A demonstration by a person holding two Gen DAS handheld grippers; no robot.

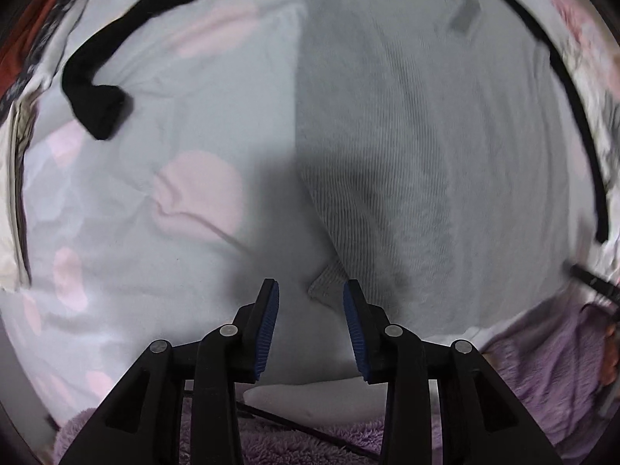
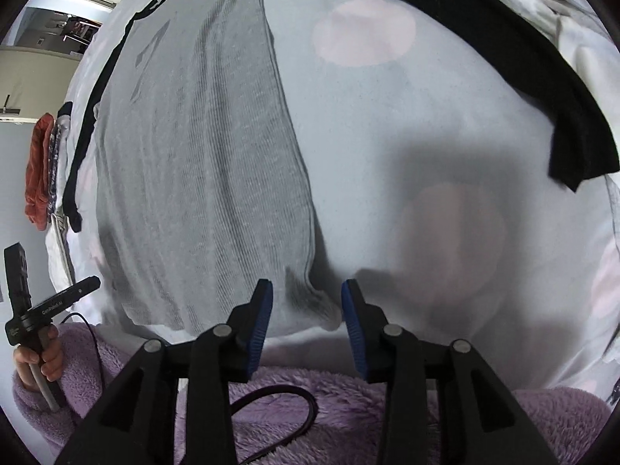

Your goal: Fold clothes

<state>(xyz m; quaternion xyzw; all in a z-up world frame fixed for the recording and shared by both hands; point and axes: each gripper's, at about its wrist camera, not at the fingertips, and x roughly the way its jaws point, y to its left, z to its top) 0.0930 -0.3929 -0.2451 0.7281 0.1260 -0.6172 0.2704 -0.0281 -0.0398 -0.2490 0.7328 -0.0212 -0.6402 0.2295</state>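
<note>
Two pairs of tongs hang spread and empty over a bed, each above one near corner of a grey ribbed shirt (image 1: 407, 162) with black sleeves. The shirt lies flat on the pale bedsheet (image 1: 186, 135) with pink dots, its long axis running from 6 o'clock towards 12 o'clock in both views, hem nearest the person and collar farthest.

In the left wrist view, the left tongs (image 1: 311, 310) have their blue pads parted, and the shirt's left hem corner (image 1: 327, 281) sits just beyond the gap, at about 12 o'clock from the tips. In the right wrist view, the right tongs (image 2: 306, 308) are equally released, with the right hem corner (image 2: 310, 294) directly ahead between the pads.

Both corners look about equally near their own tongs, so the coming pinch probably needs only a short push forward and down on each side.
</note>
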